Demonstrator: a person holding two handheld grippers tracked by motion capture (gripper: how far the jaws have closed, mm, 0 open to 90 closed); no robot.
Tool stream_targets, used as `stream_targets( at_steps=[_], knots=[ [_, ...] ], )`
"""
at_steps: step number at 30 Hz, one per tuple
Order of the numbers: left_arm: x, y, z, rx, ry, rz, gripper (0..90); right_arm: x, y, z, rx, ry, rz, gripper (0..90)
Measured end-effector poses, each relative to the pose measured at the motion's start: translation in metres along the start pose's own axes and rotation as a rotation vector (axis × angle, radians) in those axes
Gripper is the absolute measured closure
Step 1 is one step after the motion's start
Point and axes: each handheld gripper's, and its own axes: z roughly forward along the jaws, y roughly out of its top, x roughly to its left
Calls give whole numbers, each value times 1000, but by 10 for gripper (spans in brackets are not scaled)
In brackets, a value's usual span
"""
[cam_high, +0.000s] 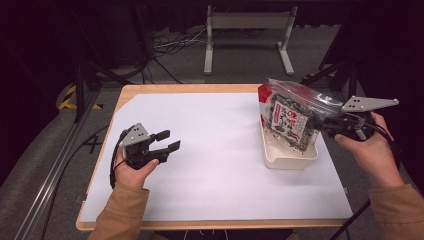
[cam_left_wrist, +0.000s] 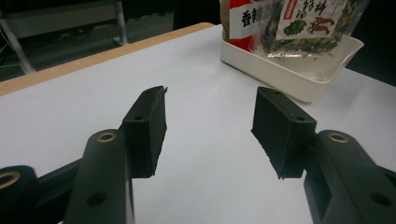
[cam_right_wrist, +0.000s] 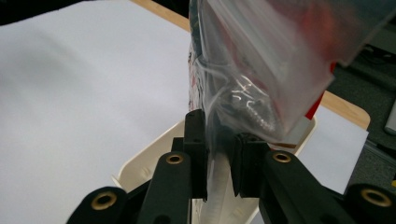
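The white tray sits on the paper-covered table, and everything else is easiest placed from it. Standing up inside the tray is a clear plastic bag with a red-and-white printed packet of dark stuff inside; its lower end is down in the tray while its top rises well above the rim and leans a little toward the far edge of the table. From the left gripper view the tray shows its pale front wall, with the bag propped in it.

The right gripper comes at the bag from the side of the tray away from the other hand. Its jaws are pinched on the bag's clear edge: in the right gripper view the plastic runs down between the two black pads, which press on it from both sides, with the tray's rim just beyond them. The right hand holds the tool just beside the tray, above the table.

The left gripper is well apart from the tray, over bare white paper on the opposite side of the table. Its jaws stand spread with nothing between them, pointing across toward the tray. The left hand holds it low, close to the paper.
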Motion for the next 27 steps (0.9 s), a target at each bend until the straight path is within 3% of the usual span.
stream_targets(
  at_steps=[4,9,17,21,24,27],
  knots=[
    [0,0,0,2,-1,-2,451,-2,-4,4,-4,5,12,781],
    [0,0,2,6,-6,-3,449,-2,-12,17,32,30,19,779],
    [0,-2,3,9,-8,-11,444,-12,-30,14,-27,29,85,774],
    [1,-2,3,14,-8,-11,438,-17,-35,13,-96,31,134,760],
    [1,-3,3,13,-11,-14,430,-18,-38,10,-147,29,151,658],
    [1,-4,-1,13,-10,-11,422,-16,-41,8,-180,25,157,493]
  ],
)
